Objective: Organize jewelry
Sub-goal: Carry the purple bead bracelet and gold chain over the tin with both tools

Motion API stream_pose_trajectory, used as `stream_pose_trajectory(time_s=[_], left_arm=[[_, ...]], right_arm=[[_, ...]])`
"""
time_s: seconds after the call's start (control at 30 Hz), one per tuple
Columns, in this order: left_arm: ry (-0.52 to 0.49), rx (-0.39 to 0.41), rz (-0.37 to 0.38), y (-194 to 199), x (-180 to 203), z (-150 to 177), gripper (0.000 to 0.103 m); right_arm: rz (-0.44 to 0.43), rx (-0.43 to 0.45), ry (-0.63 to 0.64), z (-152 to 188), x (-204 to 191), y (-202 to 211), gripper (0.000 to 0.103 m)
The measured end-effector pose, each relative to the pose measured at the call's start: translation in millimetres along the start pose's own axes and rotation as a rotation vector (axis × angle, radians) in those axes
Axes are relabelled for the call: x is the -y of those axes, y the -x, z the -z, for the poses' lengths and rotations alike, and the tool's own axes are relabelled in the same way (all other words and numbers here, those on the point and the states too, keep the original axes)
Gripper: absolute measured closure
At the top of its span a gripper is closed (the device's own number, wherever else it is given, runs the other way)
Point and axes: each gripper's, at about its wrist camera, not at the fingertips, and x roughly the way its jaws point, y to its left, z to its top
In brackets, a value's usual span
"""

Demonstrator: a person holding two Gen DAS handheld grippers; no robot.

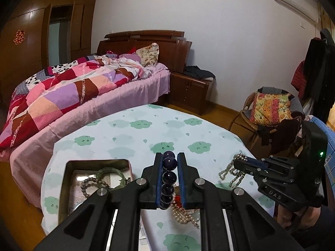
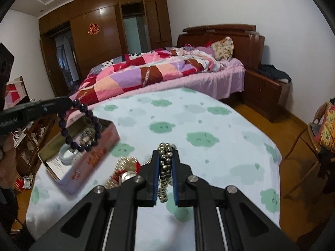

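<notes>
Left hand-held gripper (image 1: 169, 163) pinches a dark purple bead bracelet (image 1: 168, 177) between its blue pads, the loop hanging in the air above the open metal tin (image 2: 83, 146) on the worktop (image 2: 188, 121). Right hand-held gripper (image 2: 166, 156) is pressed together on a silver ball chain (image 2: 165, 167), lifted off the cloud-print cloth. Inside the tin lie a pale green bangle (image 1: 111, 174) and a brown bead bracelet (image 1: 92, 185); a pearl strand (image 1: 184, 215) rests on the cloth just beside it
</notes>
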Motion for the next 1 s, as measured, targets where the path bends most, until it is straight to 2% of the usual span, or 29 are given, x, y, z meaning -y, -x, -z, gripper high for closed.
stream_pose_trajectory(time_s=[0.37, 1.0], left_arm=[[0.045, 0.038, -0.053, 25.8, -28.7, 2.0, 0.09], [0.132, 0.049, -0.141, 44.0, -73.8, 23.8, 0.09]], right_arm=[[-0.064, 0.055, 0.077, -28.6, -37.8, 5.4, 0.09], [-0.16, 0.053, 0.155, -45.2, -88.7, -13.2, 0.09]])
